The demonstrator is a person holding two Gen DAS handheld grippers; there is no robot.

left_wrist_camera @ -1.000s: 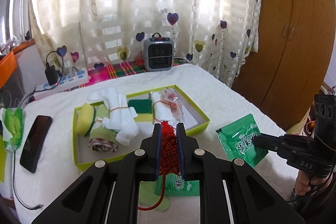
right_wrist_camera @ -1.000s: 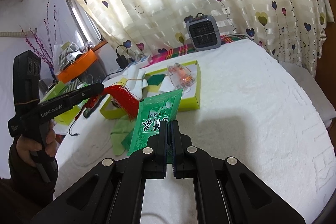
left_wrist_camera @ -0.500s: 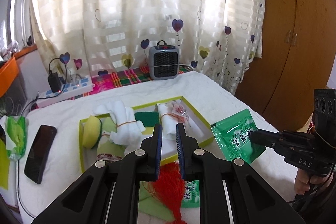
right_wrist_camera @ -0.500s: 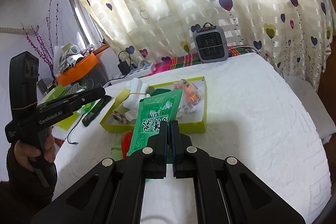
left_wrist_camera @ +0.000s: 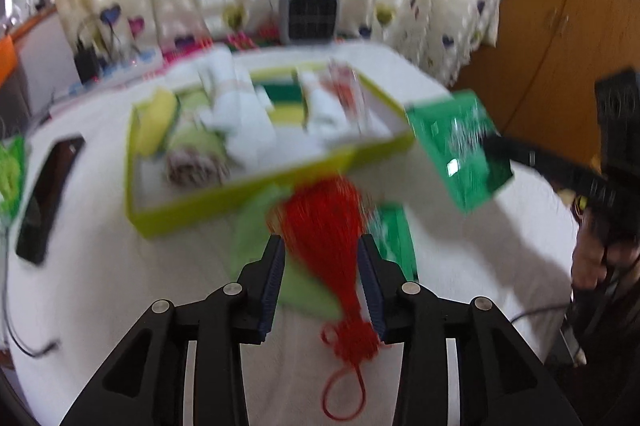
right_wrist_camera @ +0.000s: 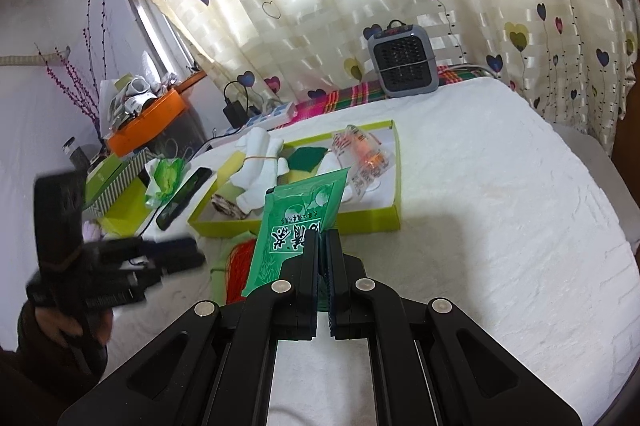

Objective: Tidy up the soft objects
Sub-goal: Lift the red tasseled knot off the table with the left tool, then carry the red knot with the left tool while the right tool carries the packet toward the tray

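Since a second earlier, the red tassel (left_wrist_camera: 326,226) had dropped out of the left gripper (left_wrist_camera: 322,282) and lay on the white bedspread (right_wrist_camera: 500,226), partly over a pale green cloth (left_wrist_camera: 256,226) and just in front of the yellow-green box (left_wrist_camera: 240,186). The left gripper's jaws had just been opening; they stood apart with the tassel lying loose between them, the pads not pressing on it. The gripper itself had come lower over the bed, and its view was smeared with motion.

The right gripper (right_wrist_camera: 322,246) was clamped shut on a corner of a green packet (right_wrist_camera: 298,226), held up off the bed near the box's front wall. A second green packet (left_wrist_camera: 394,238) lay flat beside the tassel.

The box already held rolled white cloths (right_wrist_camera: 260,166), a yellow and green sponge (right_wrist_camera: 300,162) and a clear wrapped item (right_wrist_camera: 362,154).

The step in hand looked like a fumbled or deliberate set-down of the tassel short of the box. Next, the left gripper would probably need to close again on the tassel's knotted head (left_wrist_camera: 352,338) and lift it over the front wall into a free spot, while the right carried its packet in. The loose threads could snag or slip from the pads.
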